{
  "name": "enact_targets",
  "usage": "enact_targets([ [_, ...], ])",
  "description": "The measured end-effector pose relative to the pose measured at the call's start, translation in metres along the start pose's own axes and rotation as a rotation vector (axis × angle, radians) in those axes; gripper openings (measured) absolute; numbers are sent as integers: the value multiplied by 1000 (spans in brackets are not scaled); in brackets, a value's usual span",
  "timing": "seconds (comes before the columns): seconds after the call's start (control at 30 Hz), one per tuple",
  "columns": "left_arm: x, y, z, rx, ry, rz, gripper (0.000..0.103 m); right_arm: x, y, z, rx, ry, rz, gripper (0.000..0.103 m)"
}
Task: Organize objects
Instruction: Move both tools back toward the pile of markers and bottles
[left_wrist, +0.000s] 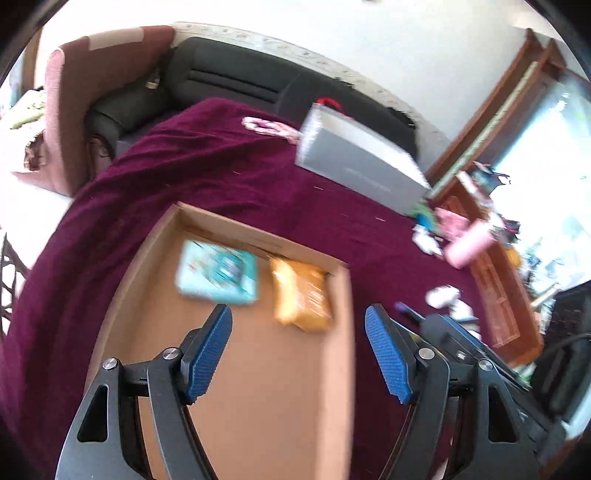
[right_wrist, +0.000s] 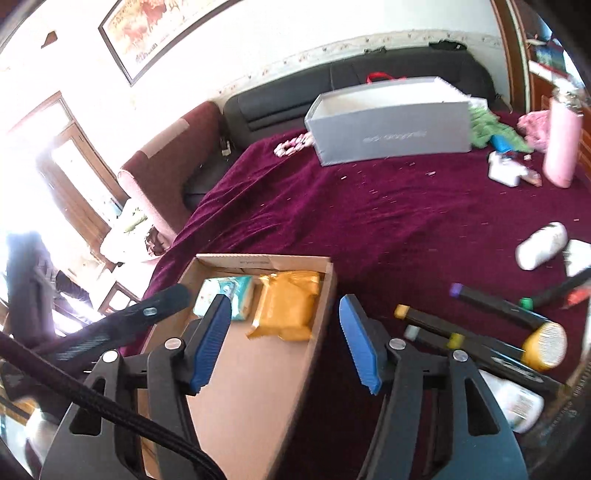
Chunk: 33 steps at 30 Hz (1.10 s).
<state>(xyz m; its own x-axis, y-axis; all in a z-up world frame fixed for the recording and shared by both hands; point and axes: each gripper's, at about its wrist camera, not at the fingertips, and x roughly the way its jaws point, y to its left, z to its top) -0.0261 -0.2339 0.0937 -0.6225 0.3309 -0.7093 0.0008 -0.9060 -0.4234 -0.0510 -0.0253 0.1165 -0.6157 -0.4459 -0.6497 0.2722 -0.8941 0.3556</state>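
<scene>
Left gripper (left_wrist: 298, 317): jaws wide apart, nothing between the blue pads, poised over the open cardboard box (left_wrist: 343, 332). Right gripper (right_wrist: 285, 310): jaws likewise wide and empty, straddling the right wall of the same cardboard box (right_wrist: 325, 291), one finger over the box interior, the other over the cloth.

Box contents, far end: a teal packet (left_wrist: 216, 273), blurred in the left view and possibly tissues, lying just beside an orange foil packet (left_wrist: 301, 295). The right view confirms both, teal packet (right_wrist: 225, 295) to the left, orange packet (right_wrist: 286, 304) against the right wall. The near part of the box floor is bare cardboard.

The box sits near the front edge of a table covered in a maroon cloth (right_wrist: 369, 221). Toward the far edge stands an open grey box (right_wrist: 391, 125). At the far right corner stands a pink bottle (right_wrist: 561, 144), upright, with green fabric (right_wrist: 491, 125) close by. Along the right edge: a white bottle (right_wrist: 543, 245) on its side, several black markers (right_wrist: 495, 301) with coloured caps lying loose, and a yellow-capped item (right_wrist: 545, 345) at the near end.
</scene>
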Motion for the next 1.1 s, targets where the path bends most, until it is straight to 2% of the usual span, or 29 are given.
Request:
enact_targets([
  [0.1,-5,-25,-20,28,29,-39,69,-26,-18,-14,-5,-48,-52,71],
  [0.23,-1,-61,-44,78,68,-79,69,-55,-55,-30,40,-85,-102,71],
  [0.43,7,-99,-66,141,109,-76,69,-81,-122,-43,130,-146,-202,71],
  [0.6,23,-117,-71,134,130,-56,69,-97,-175,-51,203,-231,-280,71],
  [0.77,60,-139,-75,144,182,-30,69,-104,-209,-55,318,-250,-232,71],
  [0.83,75,-145,-75,145,196,-25,69,-108,-210,-54,317,-265,-226,71],
  [0.97,105,-154,-83,152,243,-25,69,-112,-204,-55,295,-279,-213,80],
  [1.1,128,-159,-90,115,278,-37,68,-108,-203,-56,296,-261,-192,80],
])
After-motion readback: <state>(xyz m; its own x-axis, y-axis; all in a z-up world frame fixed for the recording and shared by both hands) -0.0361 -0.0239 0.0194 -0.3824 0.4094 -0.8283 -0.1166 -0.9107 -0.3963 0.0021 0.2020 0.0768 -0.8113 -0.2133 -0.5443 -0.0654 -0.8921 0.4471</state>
